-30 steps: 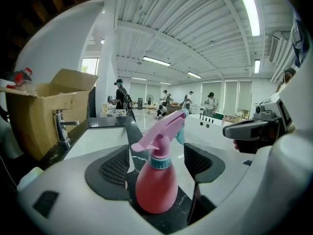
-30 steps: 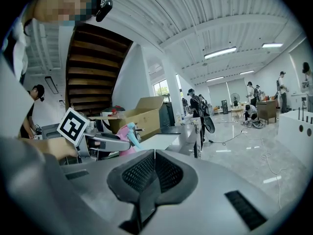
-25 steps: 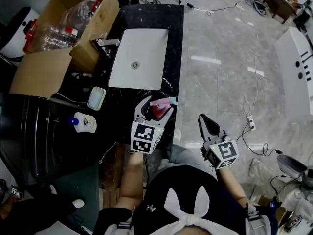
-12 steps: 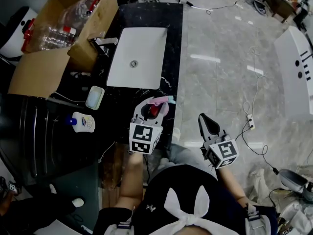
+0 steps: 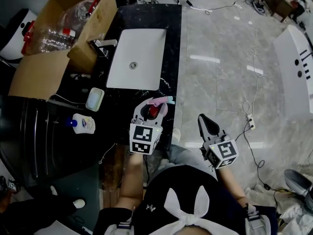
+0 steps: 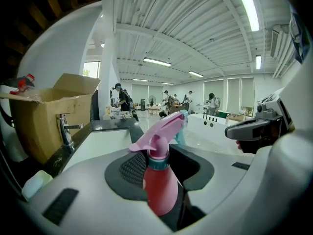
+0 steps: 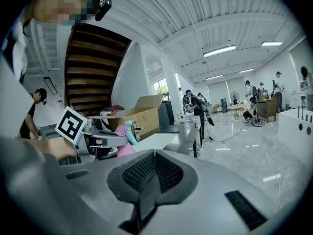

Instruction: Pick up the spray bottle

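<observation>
The spray bottle (image 5: 155, 109) has a red body and a pink trigger head with a teal nozzle. It stands on the black counter (image 5: 146, 18) near the front right corner, just below the white sink (image 5: 137, 58). My left gripper (image 5: 150, 107) is shut on the bottle's red body (image 6: 159, 187), with the pink head (image 6: 164, 129) rising above the jaws. My right gripper (image 5: 208, 125) hangs over the grey floor to the right of the counter, jaws shut on nothing (image 7: 152, 153). In the right gripper view the bottle (image 7: 126, 142) shows at the left, inside the left gripper.
A faucet (image 5: 102, 43) stands at the sink's left. A soap dish (image 5: 95, 98) and a white soap dispenser (image 5: 83, 123) lie on the counter's left side. An open cardboard box (image 5: 58, 33) holds plastic bottles. Cables (image 5: 252, 116) trail on the floor at right.
The left gripper's jaws have closed from wide open onto the spray bottle's body. Neither hand has shifted place.
</observation>
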Available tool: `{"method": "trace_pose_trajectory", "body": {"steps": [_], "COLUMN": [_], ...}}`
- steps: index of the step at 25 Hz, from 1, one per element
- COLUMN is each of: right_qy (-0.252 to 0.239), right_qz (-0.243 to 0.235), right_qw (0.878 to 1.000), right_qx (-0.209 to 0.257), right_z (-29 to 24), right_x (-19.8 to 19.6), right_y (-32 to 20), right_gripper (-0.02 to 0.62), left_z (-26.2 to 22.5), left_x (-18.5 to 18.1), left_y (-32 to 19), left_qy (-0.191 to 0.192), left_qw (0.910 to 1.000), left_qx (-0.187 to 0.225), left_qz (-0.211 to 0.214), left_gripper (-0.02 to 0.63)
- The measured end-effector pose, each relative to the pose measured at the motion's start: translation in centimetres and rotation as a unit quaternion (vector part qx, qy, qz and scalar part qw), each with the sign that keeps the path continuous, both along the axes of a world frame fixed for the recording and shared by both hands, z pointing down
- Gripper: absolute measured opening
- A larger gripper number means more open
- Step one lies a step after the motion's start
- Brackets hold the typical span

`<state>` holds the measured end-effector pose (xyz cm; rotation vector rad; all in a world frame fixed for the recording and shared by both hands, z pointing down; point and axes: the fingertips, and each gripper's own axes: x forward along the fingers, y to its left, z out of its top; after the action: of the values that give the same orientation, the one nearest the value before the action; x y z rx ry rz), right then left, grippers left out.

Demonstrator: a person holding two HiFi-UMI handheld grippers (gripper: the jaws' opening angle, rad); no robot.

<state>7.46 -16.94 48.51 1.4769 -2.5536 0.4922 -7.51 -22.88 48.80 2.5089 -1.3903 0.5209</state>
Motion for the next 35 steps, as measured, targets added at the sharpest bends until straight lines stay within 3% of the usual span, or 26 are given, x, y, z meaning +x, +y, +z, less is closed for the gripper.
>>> {"method": "trace_pose_trajectory", "body": {"steps": [35], "right_qy": [-0.012], "right_qz": [-0.001], "right_qw": [1.0], "right_qx": [0.015], "right_z": [-1.4], "right_x": [-0.3], "right_y": [0.6], "right_gripper": [0.025], "left_z": [-5.2], "left_x": [0.9], "left_y": [0.0], "left_qy": [0.01], "left_qw": [0.9987], "left_qx": [0.05], "left_qz": [0.008], "left_gripper": [0.155]}}
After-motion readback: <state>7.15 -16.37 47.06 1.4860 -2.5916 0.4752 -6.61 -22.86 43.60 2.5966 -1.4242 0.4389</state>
